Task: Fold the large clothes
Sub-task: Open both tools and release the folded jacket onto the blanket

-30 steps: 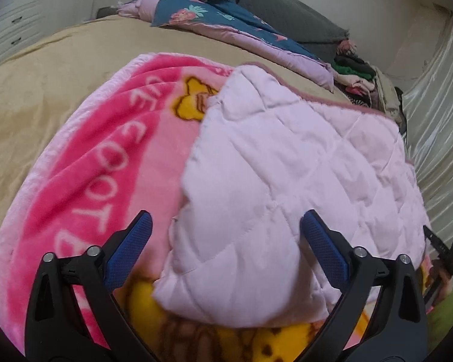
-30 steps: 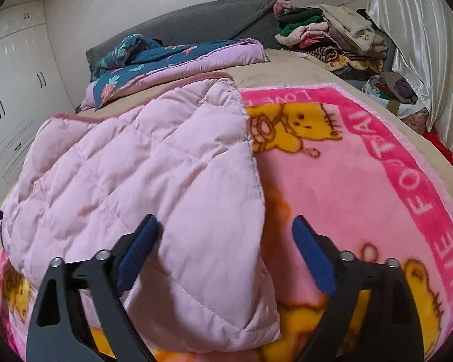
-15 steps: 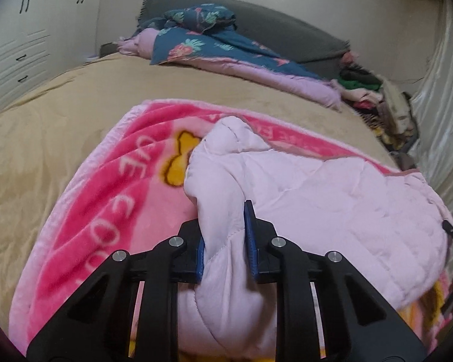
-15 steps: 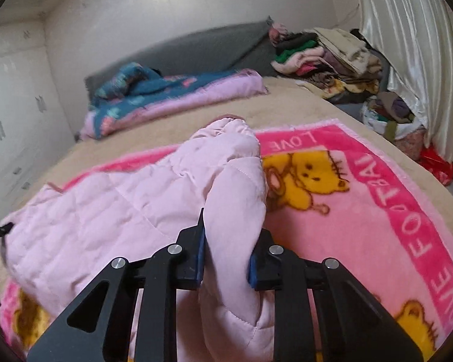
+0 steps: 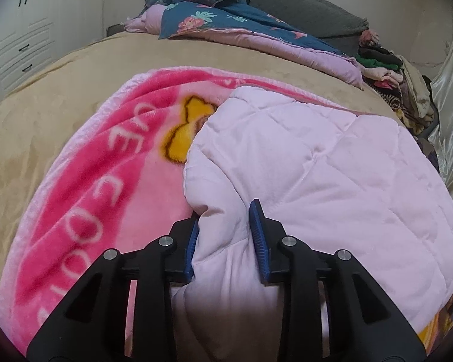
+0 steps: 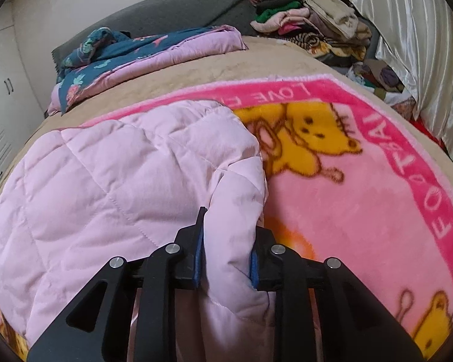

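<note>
Both tongs (image 5: 226, 241) (image 6: 226, 250) easing open—pinching quilt (image 5: 317, 181).

Your two grippers, left gripper (image 5: 226, 241) and right gripper (image 6: 226, 250), closed on the pink quilted jacket (image 5: 317, 175); its near edge now bunches between them, and both now ease open.

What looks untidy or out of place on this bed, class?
The pale pink quilted garment lies bunched and unfolded on the pink bear blanket, pinched by both the left gripper and right gripper. Behind, a clothes heap sprawls unsorted.
</note>
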